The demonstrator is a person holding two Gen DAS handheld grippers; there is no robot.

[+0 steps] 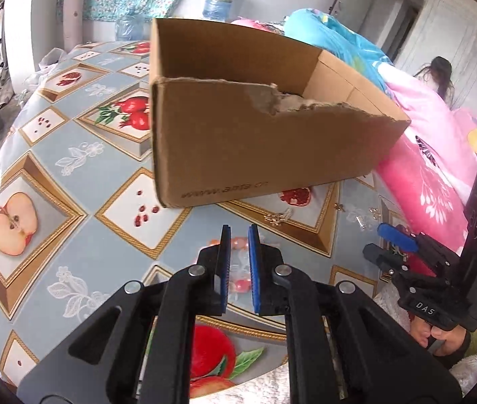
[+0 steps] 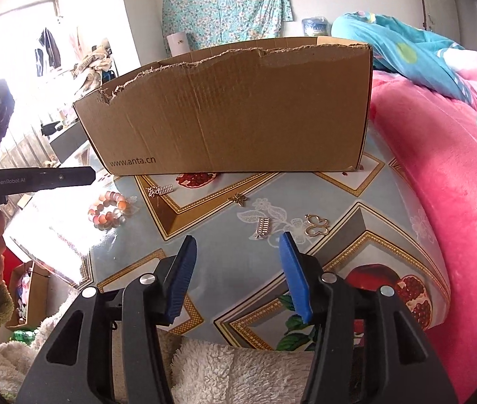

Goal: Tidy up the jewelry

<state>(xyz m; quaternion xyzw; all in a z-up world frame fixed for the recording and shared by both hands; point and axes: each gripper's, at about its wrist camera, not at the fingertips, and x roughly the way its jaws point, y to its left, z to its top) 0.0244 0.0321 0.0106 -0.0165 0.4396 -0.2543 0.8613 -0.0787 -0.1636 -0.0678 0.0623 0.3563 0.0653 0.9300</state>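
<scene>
Thin, light, slippery charms (image 2: 262, 227) lie flat mid-tabletop (image 2: 356, 222); edge pinches are needed. Right gripper (image 2: 238, 247) half-open, left gripper (image 1: 238, 235) nearly closed, both empty.

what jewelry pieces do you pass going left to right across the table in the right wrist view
pink bead bracelet → silver flower charm with small comb piece → bronze flower charm → silver comb charm → gold butterfly outline charm

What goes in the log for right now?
left tool: narrow gap, empty; right tool: open, empty; charms: on table
</scene>
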